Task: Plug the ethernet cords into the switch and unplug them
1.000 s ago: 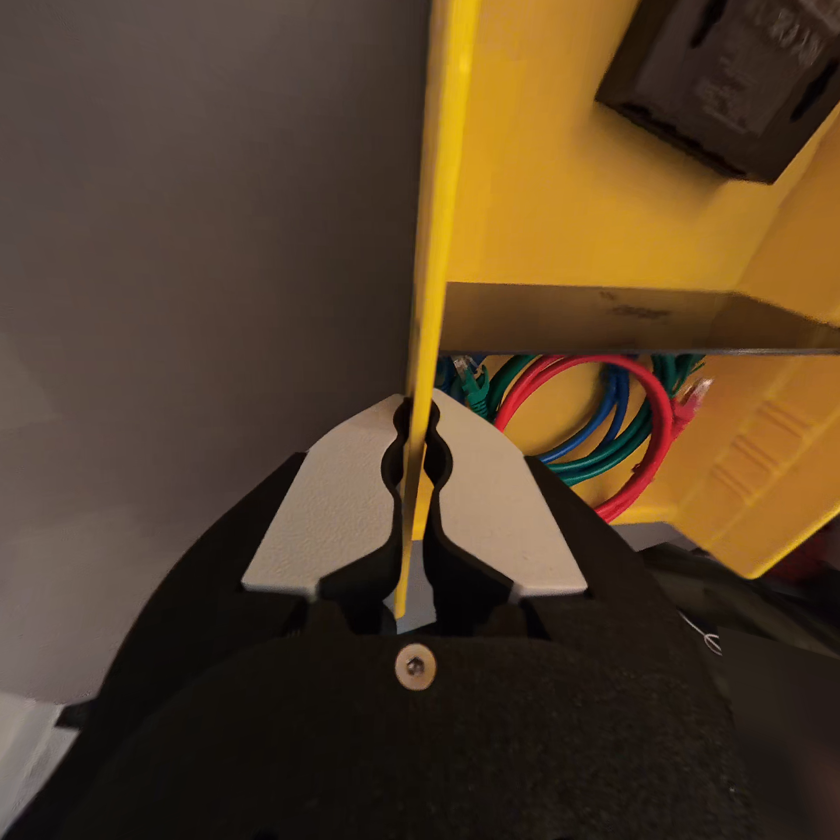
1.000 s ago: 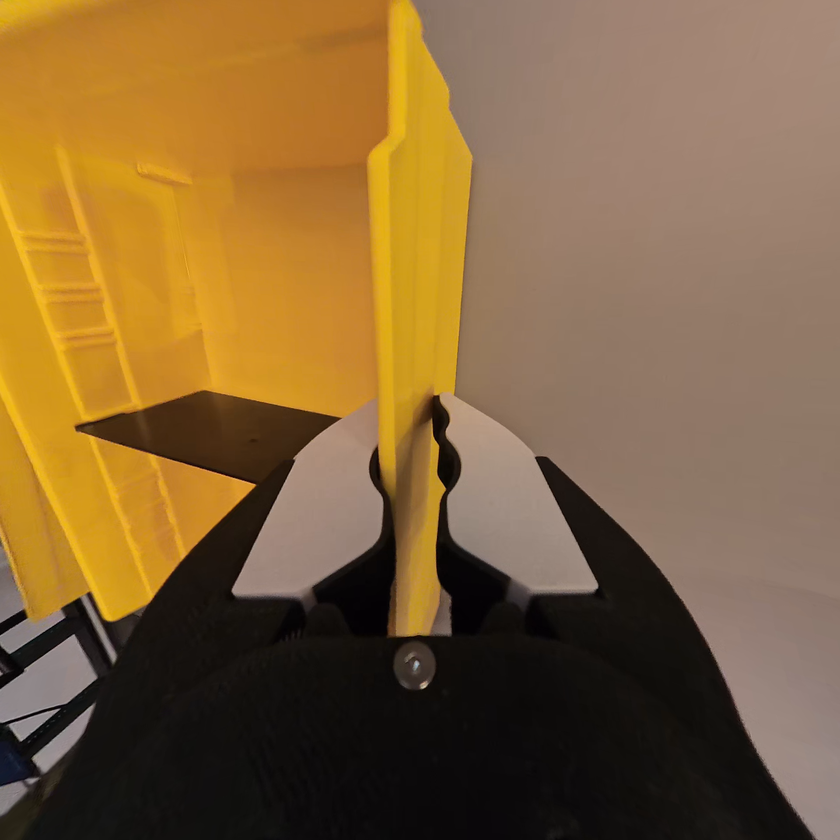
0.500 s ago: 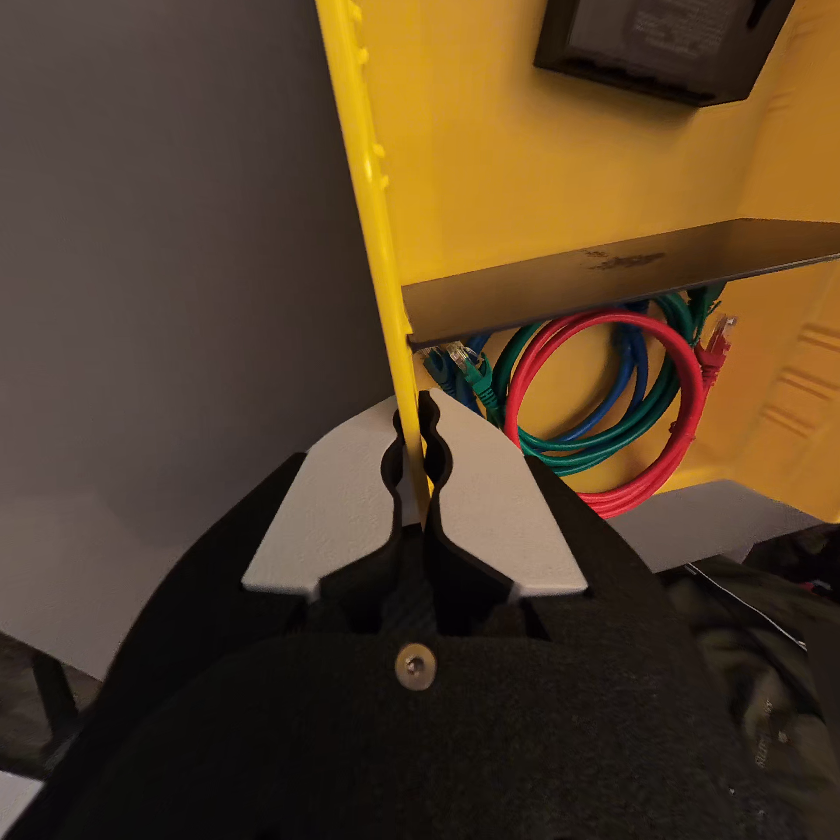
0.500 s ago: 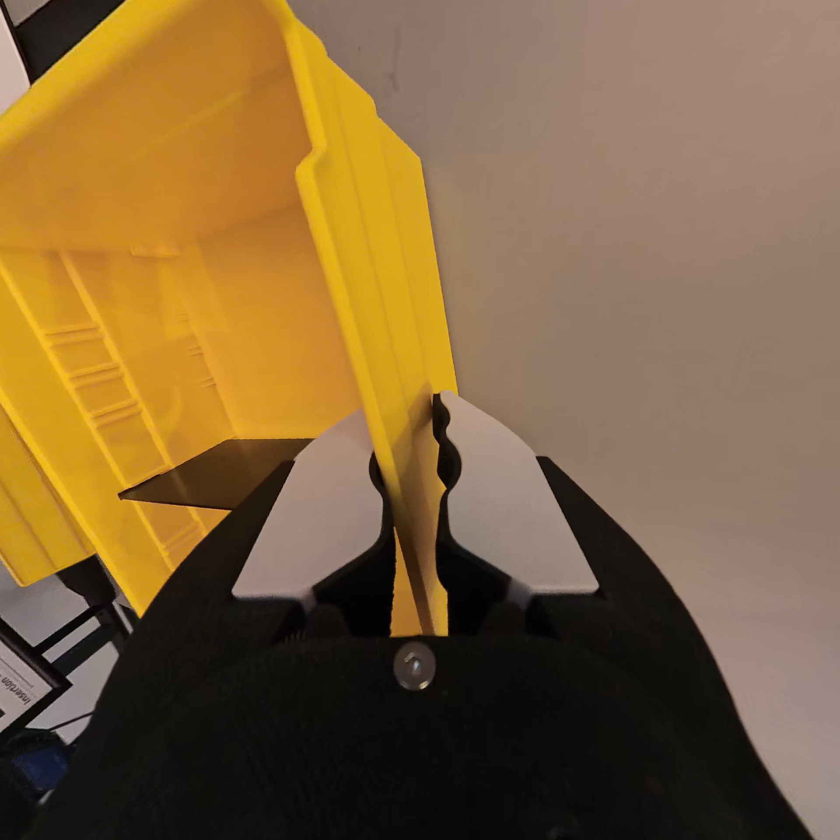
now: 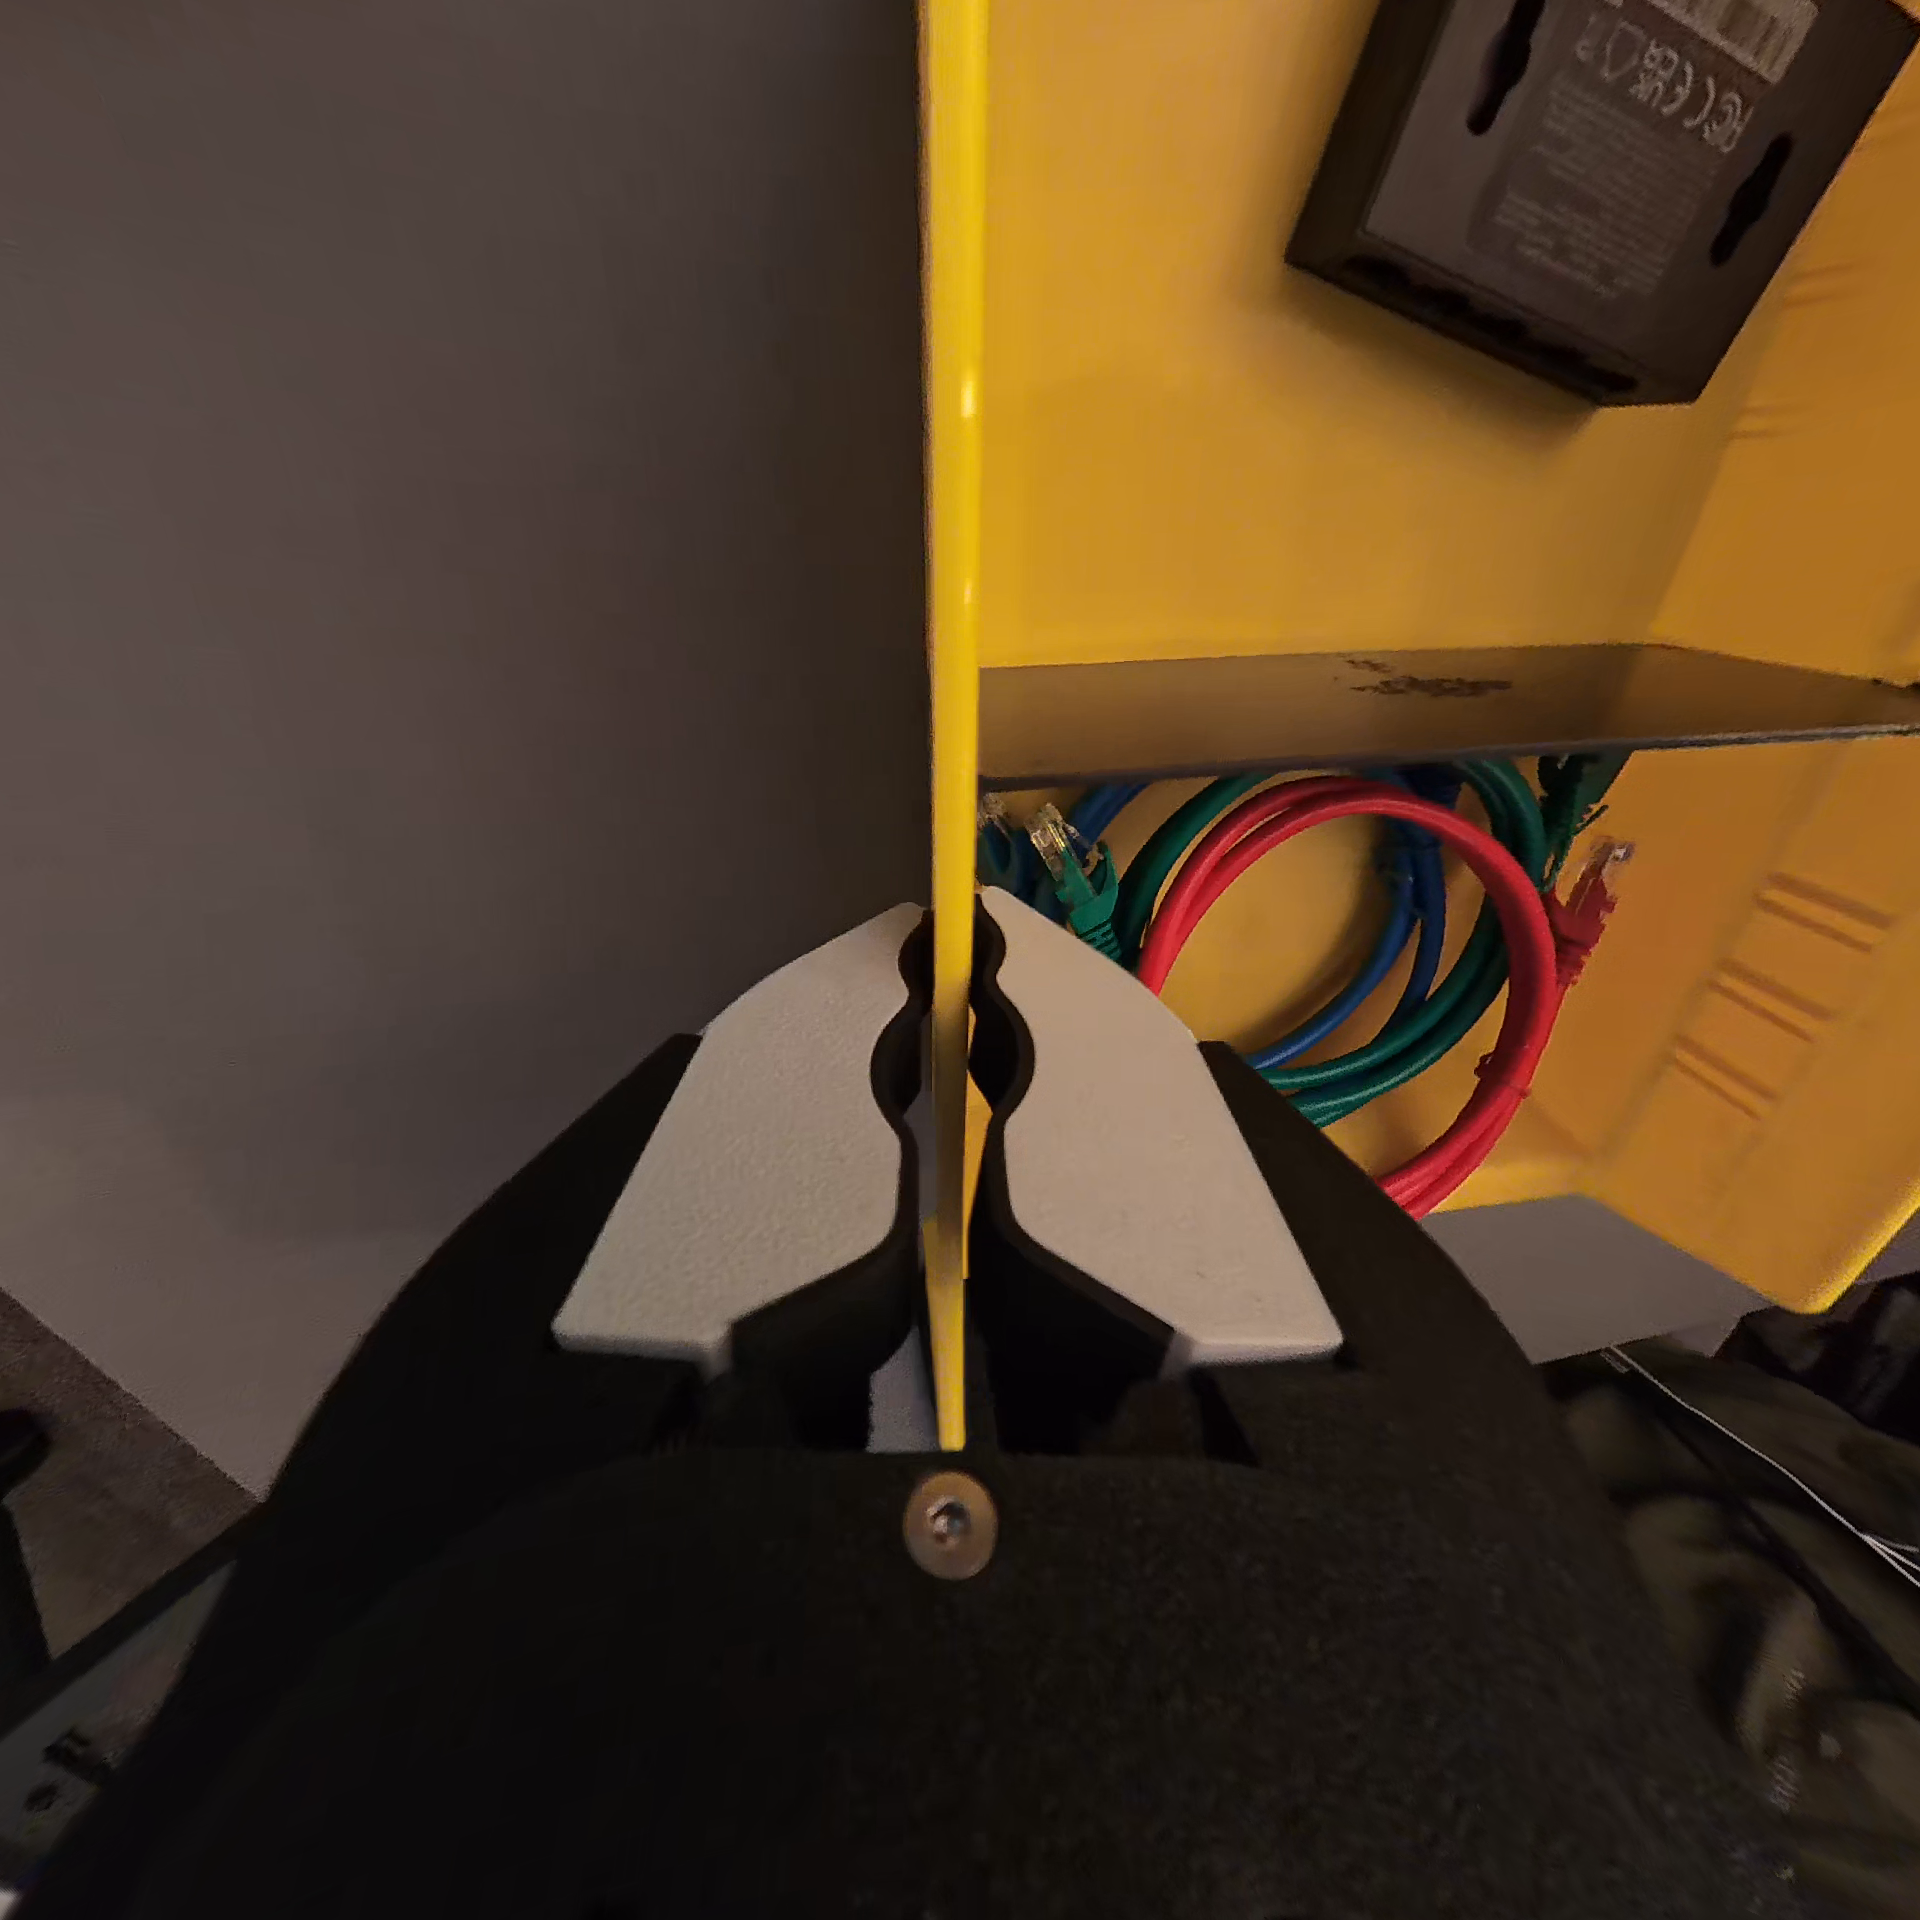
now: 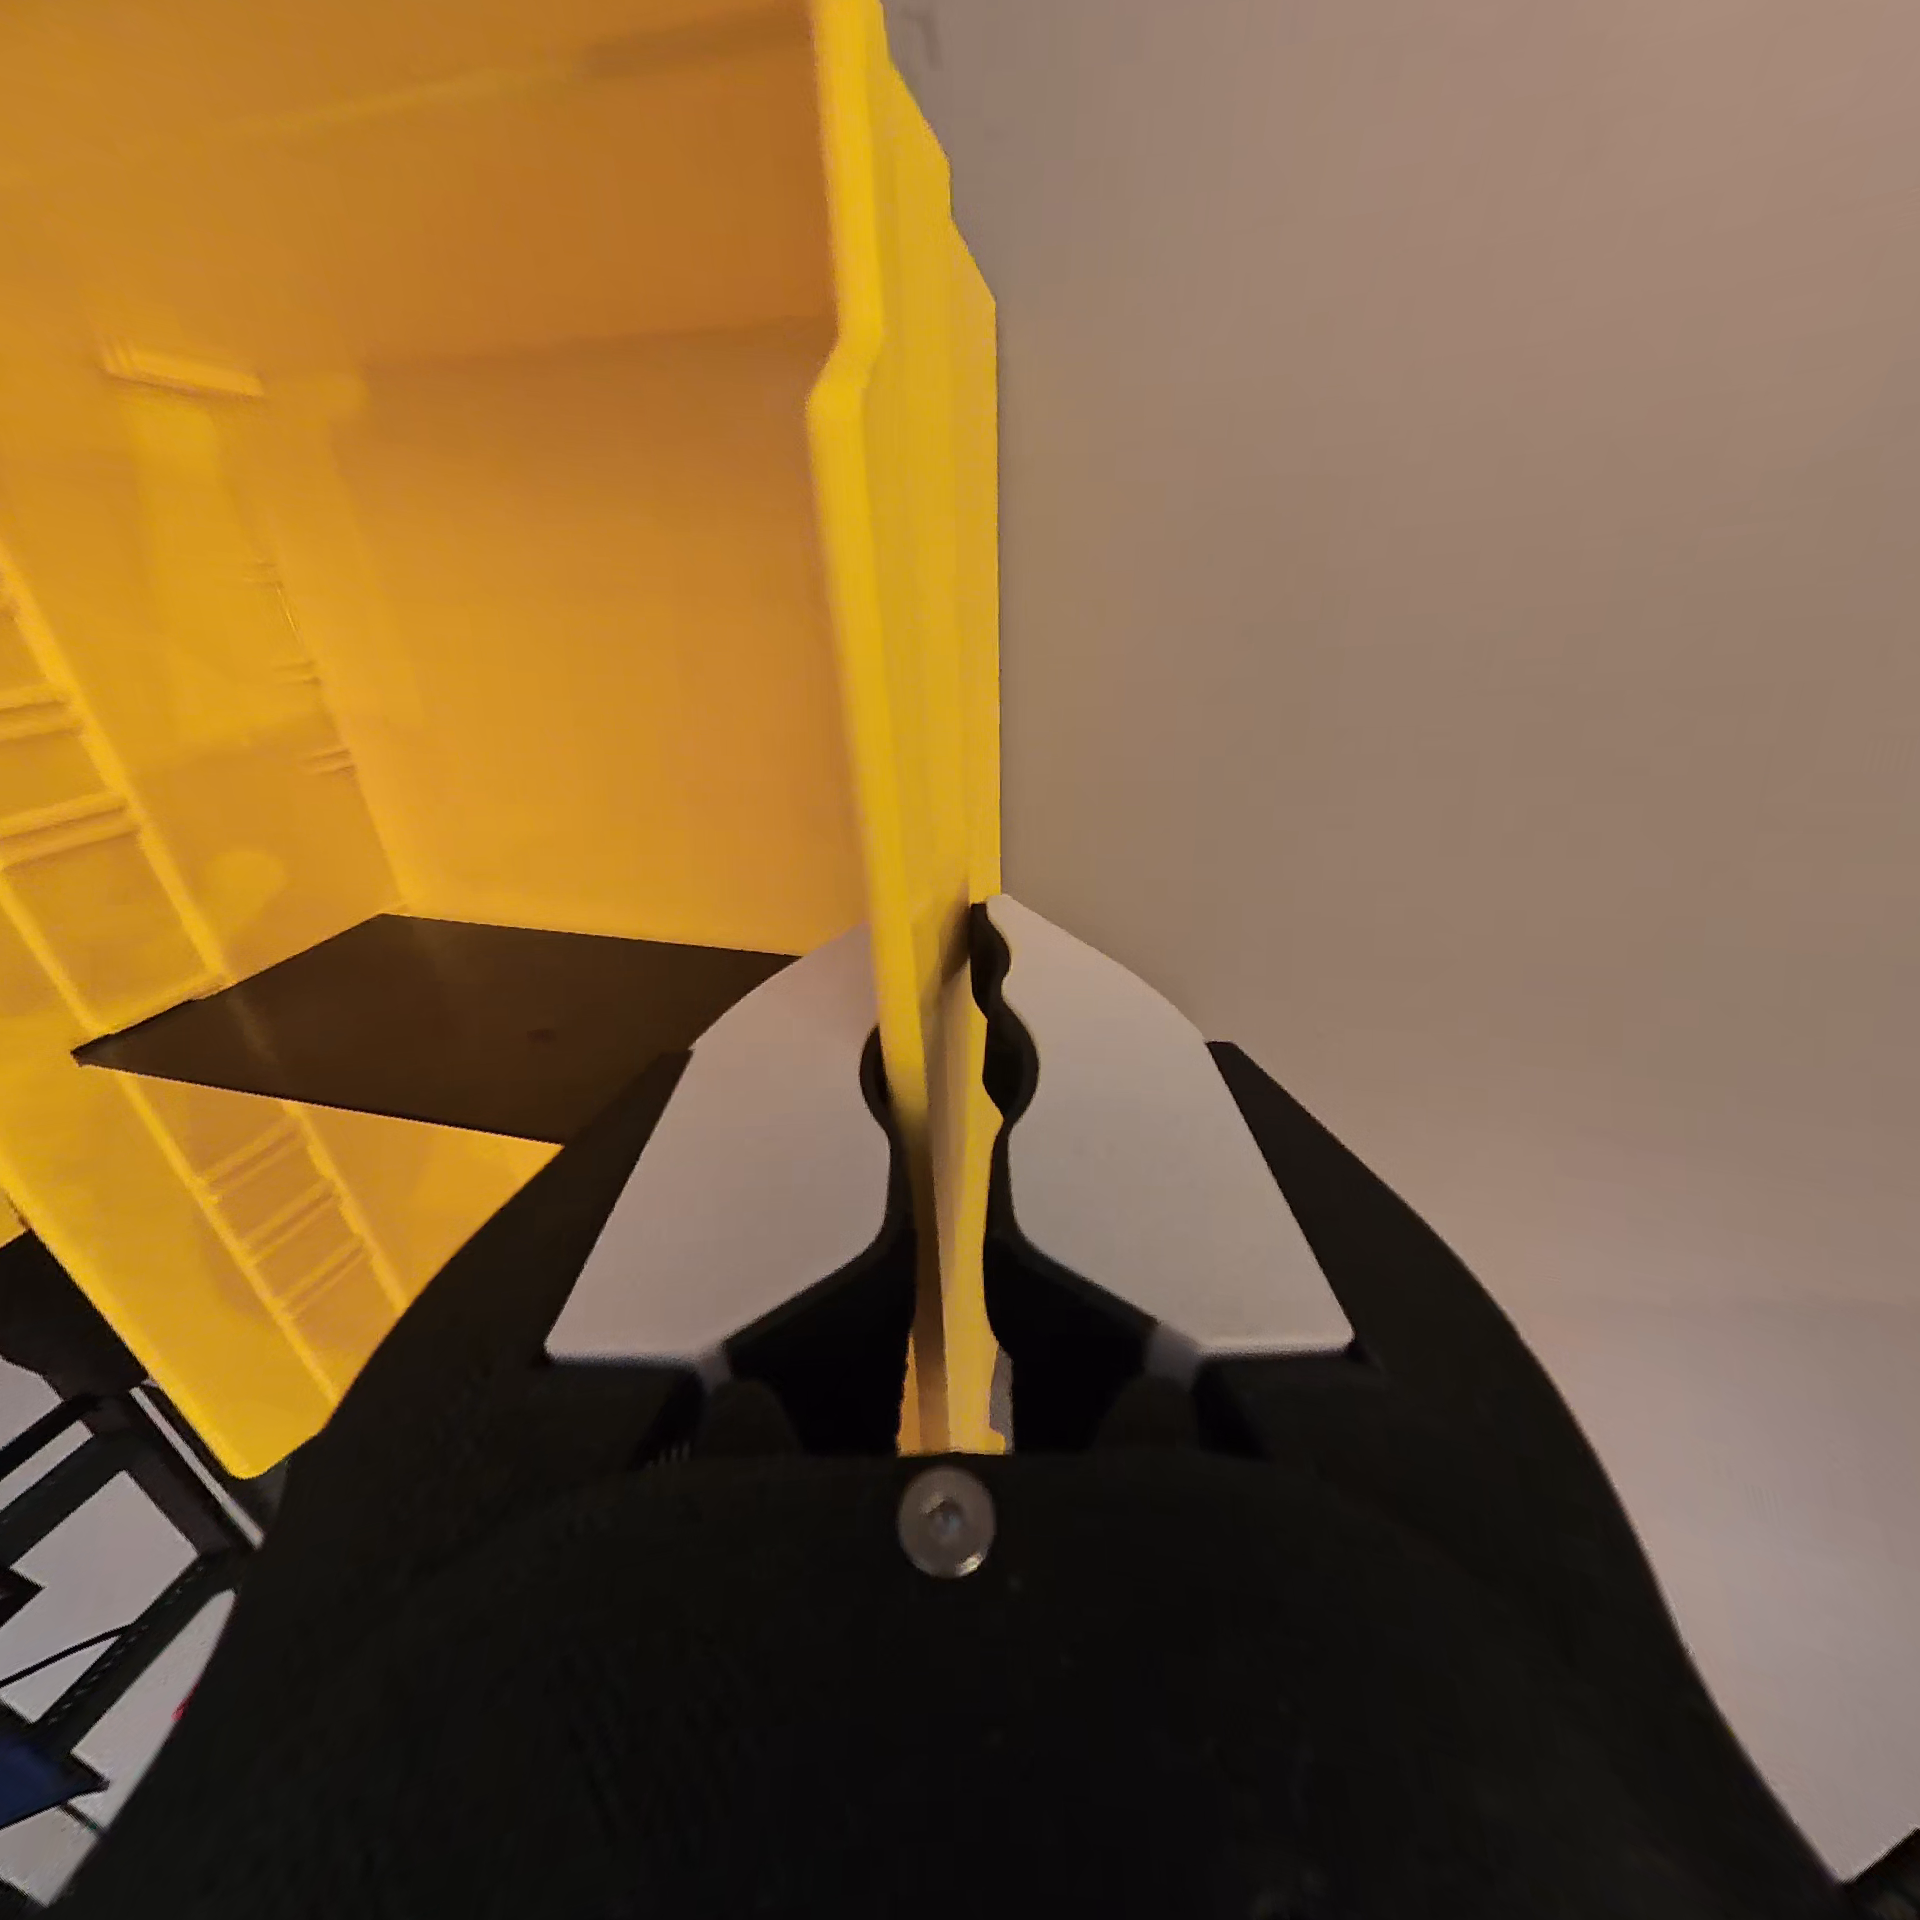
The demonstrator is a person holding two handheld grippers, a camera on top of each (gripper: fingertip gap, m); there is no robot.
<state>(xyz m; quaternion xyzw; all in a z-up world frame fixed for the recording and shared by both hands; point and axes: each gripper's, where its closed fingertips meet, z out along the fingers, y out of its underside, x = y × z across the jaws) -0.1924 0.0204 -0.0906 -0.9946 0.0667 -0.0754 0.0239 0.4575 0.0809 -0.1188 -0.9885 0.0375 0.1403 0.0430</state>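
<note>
A yellow bin is held by both grippers. My left gripper is shut on its left wall edge. My right gripper is shut on its right wall. Inside, a black switch lies upside down in the upper compartment. Coiled red, green and blue ethernet cords lie in the lower compartment, below a black divider plate. The divider also shows in the right wrist view. The cords and switch are hidden in the right wrist view.
A plain grey wall is to the left of the bin, and a pale wall to its right. Dark fabric lies at lower right. A black metal frame shows at lower left in the right wrist view. Across from one pair of fingers to the other is roughly 65 centimetres.
The bin has swung between frames: half a second ago it tilted leftward, now its walls stand upright again in both views. Both grippers kept their hold.
</note>
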